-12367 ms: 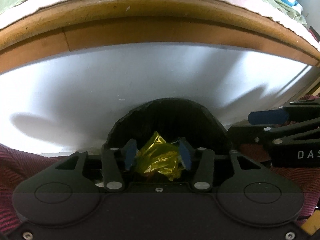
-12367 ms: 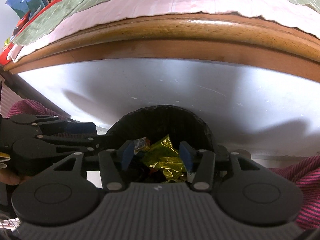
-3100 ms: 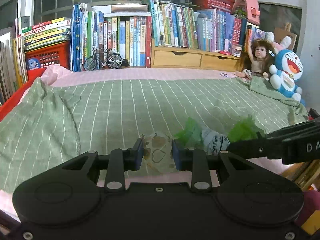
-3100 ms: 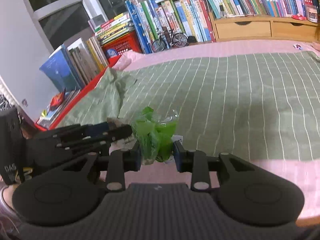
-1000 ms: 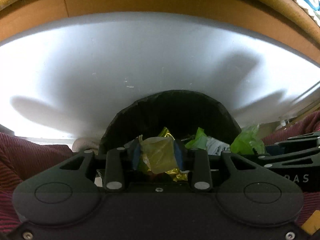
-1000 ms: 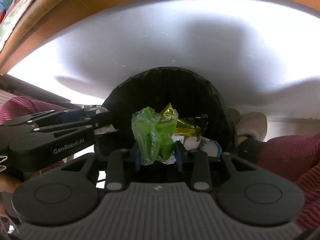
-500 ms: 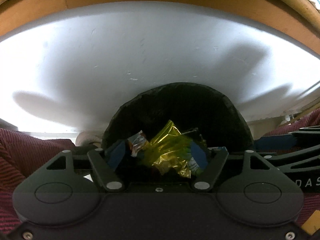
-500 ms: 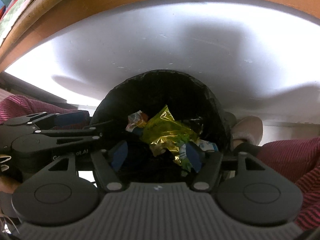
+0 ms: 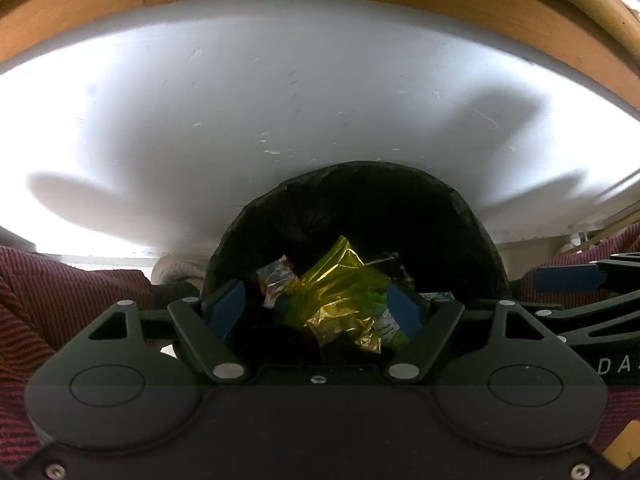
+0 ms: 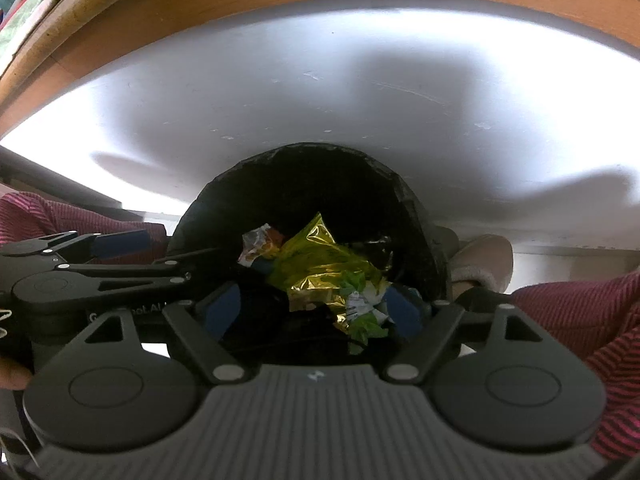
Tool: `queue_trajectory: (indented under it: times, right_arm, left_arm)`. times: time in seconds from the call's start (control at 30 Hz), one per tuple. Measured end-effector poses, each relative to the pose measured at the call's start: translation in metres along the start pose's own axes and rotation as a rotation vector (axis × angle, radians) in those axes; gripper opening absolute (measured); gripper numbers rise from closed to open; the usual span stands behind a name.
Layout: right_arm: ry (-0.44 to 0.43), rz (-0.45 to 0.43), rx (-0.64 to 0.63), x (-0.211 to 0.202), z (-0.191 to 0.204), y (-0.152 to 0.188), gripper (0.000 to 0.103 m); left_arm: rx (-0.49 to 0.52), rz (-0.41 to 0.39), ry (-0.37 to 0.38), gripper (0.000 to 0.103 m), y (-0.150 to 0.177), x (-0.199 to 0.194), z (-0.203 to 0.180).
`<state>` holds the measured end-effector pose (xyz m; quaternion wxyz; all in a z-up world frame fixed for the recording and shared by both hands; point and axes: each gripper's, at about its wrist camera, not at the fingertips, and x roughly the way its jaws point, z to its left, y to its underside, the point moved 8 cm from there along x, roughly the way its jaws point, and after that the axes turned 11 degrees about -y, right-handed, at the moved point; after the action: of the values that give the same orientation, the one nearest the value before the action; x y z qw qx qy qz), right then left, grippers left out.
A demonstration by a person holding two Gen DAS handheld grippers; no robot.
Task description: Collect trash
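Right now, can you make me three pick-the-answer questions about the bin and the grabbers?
1. Where is the gold wrapper?
A. on the floor
B. inside the black bin
C. between shut fingers

2. What colour are the pads on the fingers?
A. blue
B. red
C. white

3. How do the right gripper fingers stand?
A. shut on a wrapper
B. shut on nothing
C. spread apart

Answers: 1 B, it lies on the trash in the bin. 2 A, both pads show blue. 3 C, they have just been opening, nothing pinched.

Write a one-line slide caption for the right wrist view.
Right gripper, jaws just opened and empty, above the black bin holding gold foil wrapper and green wrapper.
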<state>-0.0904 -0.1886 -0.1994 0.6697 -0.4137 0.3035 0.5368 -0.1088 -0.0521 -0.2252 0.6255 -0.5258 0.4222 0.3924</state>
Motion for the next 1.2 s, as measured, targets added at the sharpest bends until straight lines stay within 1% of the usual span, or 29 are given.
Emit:
queue_trajectory:
  times: [0.1, 0.2, 0.33, 0.87, 1.03, 1.2]
  right_arm:
    - [-0.003, 0.002, 0.006, 0.0002, -0.0010, 0.0003, 0.088]
    - [-0.004, 0.002, 0.012, 0.0002, -0.0024, 0.0004, 0.088]
    - [-0.002, -0.002, 0.014, -0.0007, -0.0035, 0.0008, 0.088]
    - [-0.005, -0.001, 0.025, -0.0012, -0.0051, 0.0013, 0.088]
    - [-0.002, -0.003, 0.026, -0.0010, -0.0063, 0.0013, 0.088]
    - [0.003, -0.007, 0.033, -0.0022, -0.0086, 0.0023, 0.088]
  left_arm:
    - [-0.001, -0.006, 0.006, 0.077, 0.0001, -0.0006, 0.0003]
    - [-0.008, -0.008, 0.009, 0.080, 0.0001, -0.0009, 0.0007]
    - [-0.016, -0.007, 0.022, 0.080, 0.0001, -0.0015, 0.0011]
    - [-0.008, 0.001, 0.015, 0.080, 0.0004, 0.0009, -0.0009]
    - [-0.005, -0.011, 0.010, 0.081, 0.0003, -0.0004, 0.0001]
    - [-0.015, -0.016, 0.024, 0.083, -0.0002, -0.0022, 0.0015]
